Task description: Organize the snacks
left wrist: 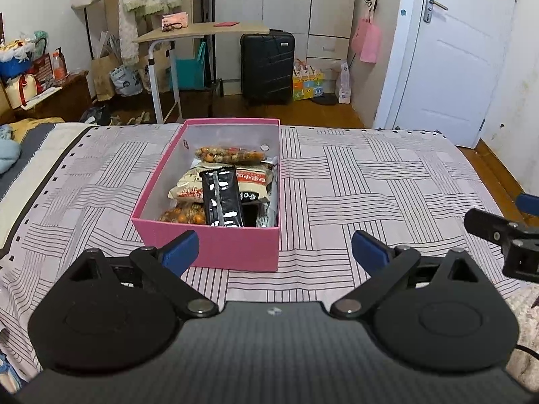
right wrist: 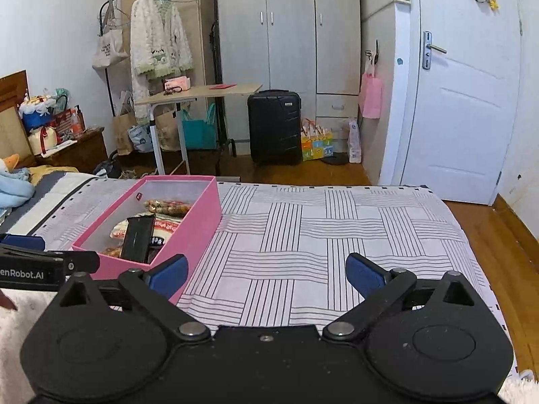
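Note:
A pink box (left wrist: pixel 215 245) stands on the striped bed cover, holding several snack packs: a black pack (left wrist: pixel 222 198) on top, a white and red pack (left wrist: pixel 252 176), and clear bags of orange snacks (left wrist: pixel 229 154). My left gripper (left wrist: pixel 274 250) is open and empty, just in front of the box's near wall. My right gripper (right wrist: pixel 266 274) is open and empty over bare cover, to the right of the box (right wrist: pixel 198 222). The black pack (right wrist: pixel 138 237) shows in the right wrist view too. Each gripper's body shows at the edge of the other's view.
The bed cover (left wrist: pixel 370 181) spreads around the box. Beyond the bed's far edge stand a small table (left wrist: pixel 202 30), a black suitcase (left wrist: pixel 267 65), a wardrobe and a white door (left wrist: pixel 451 57). A blue cloth (right wrist: pixel 13 188) lies at the bed's left.

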